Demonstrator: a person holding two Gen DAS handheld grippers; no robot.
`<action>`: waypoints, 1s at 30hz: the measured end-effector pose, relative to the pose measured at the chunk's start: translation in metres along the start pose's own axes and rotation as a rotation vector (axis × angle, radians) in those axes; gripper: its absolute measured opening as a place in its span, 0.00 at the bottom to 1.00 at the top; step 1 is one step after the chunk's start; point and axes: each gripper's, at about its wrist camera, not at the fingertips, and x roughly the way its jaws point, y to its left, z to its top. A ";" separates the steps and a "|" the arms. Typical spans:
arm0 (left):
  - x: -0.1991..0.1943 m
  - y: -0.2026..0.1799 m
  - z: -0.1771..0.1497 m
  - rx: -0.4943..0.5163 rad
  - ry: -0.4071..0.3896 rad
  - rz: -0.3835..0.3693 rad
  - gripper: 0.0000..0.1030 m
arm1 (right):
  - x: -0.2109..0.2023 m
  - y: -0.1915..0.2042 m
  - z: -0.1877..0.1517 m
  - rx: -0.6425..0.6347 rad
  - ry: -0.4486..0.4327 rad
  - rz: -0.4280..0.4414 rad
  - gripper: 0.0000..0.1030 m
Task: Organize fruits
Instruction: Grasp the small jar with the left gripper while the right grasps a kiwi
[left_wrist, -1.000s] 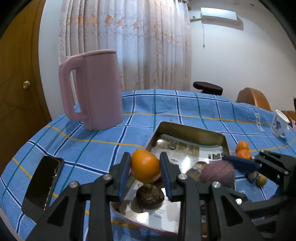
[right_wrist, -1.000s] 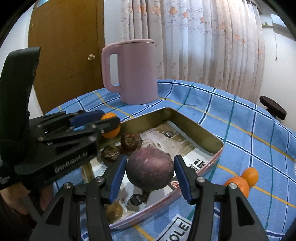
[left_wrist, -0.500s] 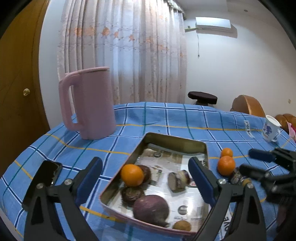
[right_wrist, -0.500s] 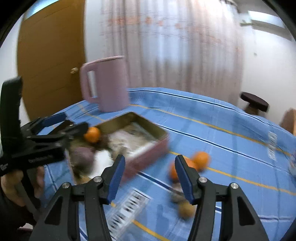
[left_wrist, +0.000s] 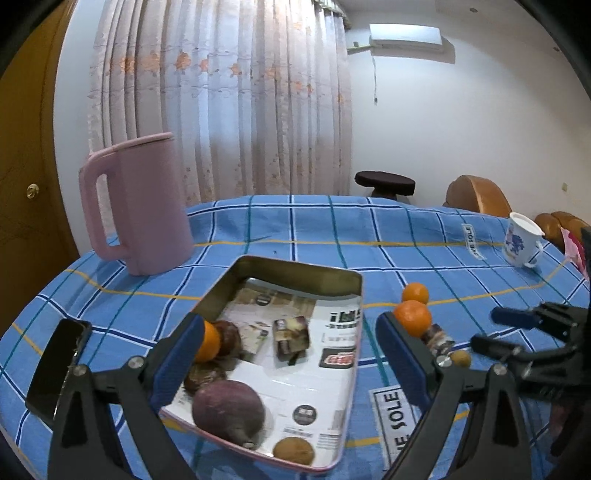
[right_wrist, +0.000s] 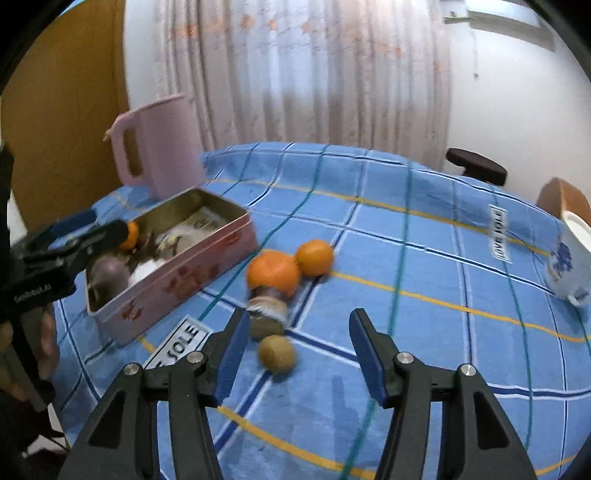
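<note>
A metal tin (left_wrist: 295, 271) (right_wrist: 192, 275) on the blue checked cloth holds an orange (left_wrist: 207, 341), a big purple fruit (left_wrist: 229, 410), dark brown fruits (left_wrist: 229, 338) and a small brown fruit (left_wrist: 293, 450). My left gripper (left_wrist: 291, 363) is open and empty above the tin's near end. Beside the tin lie two oranges (right_wrist: 274, 272) (right_wrist: 314, 257), a cut purple fruit (right_wrist: 266, 302) and small brown fruits (right_wrist: 277, 352). My right gripper (right_wrist: 295, 349) is open and empty, its fingers either side of the nearest brown fruit.
A pink jug (left_wrist: 142, 205) (right_wrist: 159, 146) stands behind the tin on the left. A black phone (left_wrist: 59, 369) lies at the left table edge. A white and blue cup (left_wrist: 522, 240) (right_wrist: 570, 258) stands at the far right. A stool (left_wrist: 384, 182) is beyond the table.
Both grippers opened: the left let its orange and the right its purple fruit go into the tin. The left drew back; the right swung over to the loose fruits.
</note>
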 end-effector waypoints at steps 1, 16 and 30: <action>0.000 -0.002 0.000 0.002 0.000 -0.006 0.93 | 0.004 0.004 -0.001 -0.013 0.016 0.005 0.56; 0.000 -0.039 -0.003 0.063 0.012 -0.072 0.92 | 0.019 0.001 -0.015 -0.006 0.097 0.041 0.28; 0.040 -0.101 -0.006 0.076 0.186 -0.216 0.56 | -0.005 -0.061 -0.022 0.133 0.042 -0.107 0.28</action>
